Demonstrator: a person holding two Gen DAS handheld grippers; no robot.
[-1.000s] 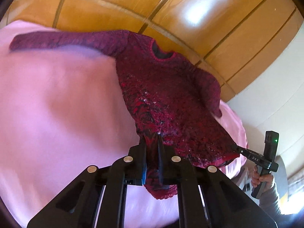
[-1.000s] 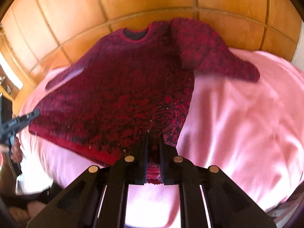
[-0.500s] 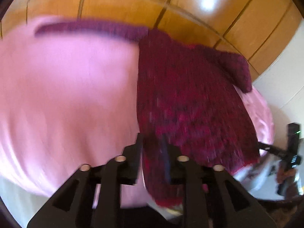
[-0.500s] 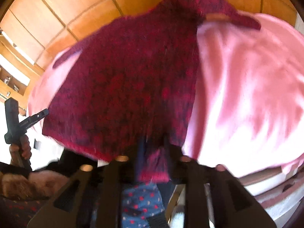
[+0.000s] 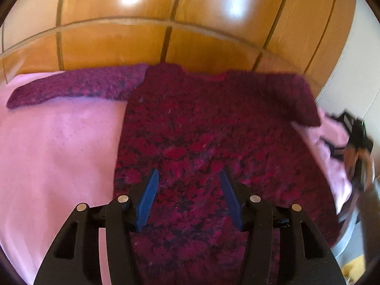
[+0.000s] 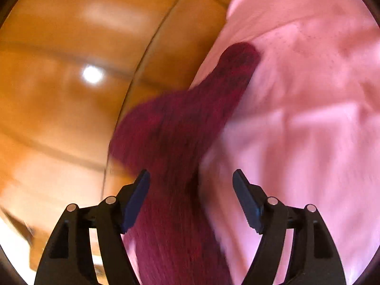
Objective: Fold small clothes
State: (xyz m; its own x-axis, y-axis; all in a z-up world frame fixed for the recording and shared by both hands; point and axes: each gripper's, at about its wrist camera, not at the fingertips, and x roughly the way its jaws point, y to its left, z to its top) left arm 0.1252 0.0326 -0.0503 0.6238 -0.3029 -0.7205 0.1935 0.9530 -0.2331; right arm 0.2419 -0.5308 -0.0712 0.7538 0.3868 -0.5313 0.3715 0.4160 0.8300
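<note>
A dark red knitted sweater (image 5: 213, 137) lies flat on the pink bed cover (image 5: 59, 154), neck toward the wooden headboard, one sleeve (image 5: 76, 87) stretched out to the left. My left gripper (image 5: 188, 175) is open just above the sweater's lower body, holding nothing. In the right wrist view my right gripper (image 6: 191, 175) is open over the sweater's other sleeve (image 6: 190, 123), which runs up between its fingers, blurred by motion. The right gripper also shows at the right edge of the left wrist view (image 5: 356, 140).
A glossy wooden headboard (image 5: 166, 23) rises behind the bed and fills the left of the right wrist view (image 6: 59, 83). A white wall (image 5: 351, 59) stands at the right. The bed's right edge (image 5: 342, 190) drops off beside the sweater.
Both grippers held the sweater's hem and laid it on the bed. Both have now opened and let go. The right gripper has swung over to the sleeve.
</note>
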